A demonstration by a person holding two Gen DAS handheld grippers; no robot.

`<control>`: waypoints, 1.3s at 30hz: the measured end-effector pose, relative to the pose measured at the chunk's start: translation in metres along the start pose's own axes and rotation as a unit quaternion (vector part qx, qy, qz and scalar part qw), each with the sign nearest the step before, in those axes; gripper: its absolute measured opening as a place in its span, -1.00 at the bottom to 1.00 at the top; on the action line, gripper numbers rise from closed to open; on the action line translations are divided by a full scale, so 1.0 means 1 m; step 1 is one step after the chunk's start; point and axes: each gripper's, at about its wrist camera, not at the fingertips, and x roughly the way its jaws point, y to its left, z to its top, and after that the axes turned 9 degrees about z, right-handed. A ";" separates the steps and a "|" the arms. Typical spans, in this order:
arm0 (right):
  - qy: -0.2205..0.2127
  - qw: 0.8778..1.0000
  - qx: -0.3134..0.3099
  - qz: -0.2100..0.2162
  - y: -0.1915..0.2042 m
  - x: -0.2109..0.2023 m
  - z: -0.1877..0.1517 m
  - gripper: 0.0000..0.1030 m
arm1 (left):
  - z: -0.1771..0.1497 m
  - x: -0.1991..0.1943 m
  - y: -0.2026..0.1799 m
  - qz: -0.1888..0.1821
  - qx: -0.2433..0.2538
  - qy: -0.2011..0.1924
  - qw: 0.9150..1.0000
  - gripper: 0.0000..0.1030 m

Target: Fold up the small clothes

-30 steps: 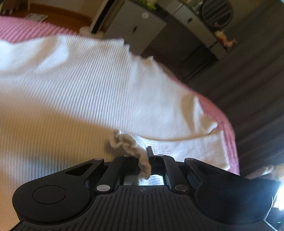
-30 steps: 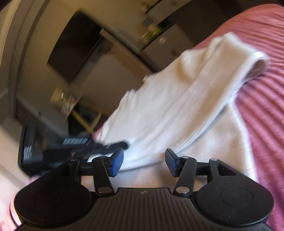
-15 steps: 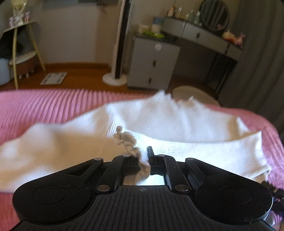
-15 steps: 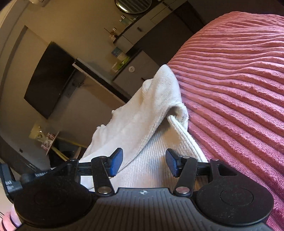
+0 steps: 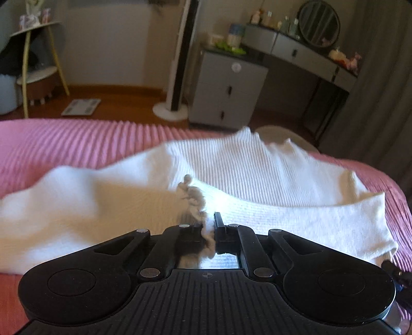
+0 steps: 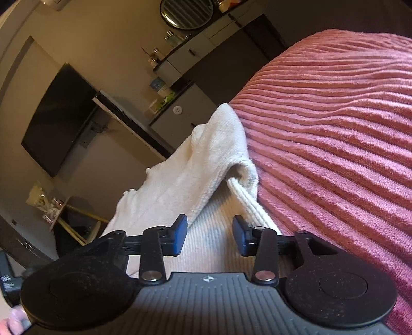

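A white ribbed knit garment [image 5: 257, 175] lies spread across the pink ribbed bedspread [image 5: 77, 139]. My left gripper [image 5: 208, 226] is shut on a bunched frilly edge of the garment, which sticks up between the jaws. In the right wrist view the same garment [image 6: 213, 159] shows folded over on itself, with a ribbed hem beside the fold. My right gripper [image 6: 209, 235] is open, its blue pads [image 6: 180, 233] spread just above the flat part of the garment, holding nothing.
The bedspread [image 6: 334, 128] stretches to the right of the garment. Beyond the bed stand a grey cabinet [image 5: 226, 85], a tower fan [image 5: 180, 59], a dressing table with a round mirror [image 5: 319, 23] and a small side table [image 5: 33, 64]. A dark curtain [image 5: 381, 77] hangs at right.
My left gripper, still shut on the garment's edge, has levelled out and pulled back slightly. The right view has swung so the folded garment lies further ahead; the right gripper stays open.
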 end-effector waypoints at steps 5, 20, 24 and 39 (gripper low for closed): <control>0.002 0.999 -0.033 -0.019 0.008 0.003 -0.004 -0.29 | -0.007 0.017 0.002 0.030 0.004 0.024 0.999 -0.51; 0.003 0.998 -0.059 -0.037 0.015 0.002 -0.012 -0.28 | -0.041 -0.044 0.114 0.074 -0.132 0.014 0.988 0.63; 0.004 0.995 -0.080 -0.054 0.024 0.001 -0.015 -0.27 | -0.064 -0.062 0.158 0.104 -0.160 0.013 0.982 0.67; 0.050 0.985 -0.150 -0.067 0.086 -0.022 -0.061 -0.07 | -0.083 -0.070 0.323 0.111 -0.424 -0.046 0.898 0.66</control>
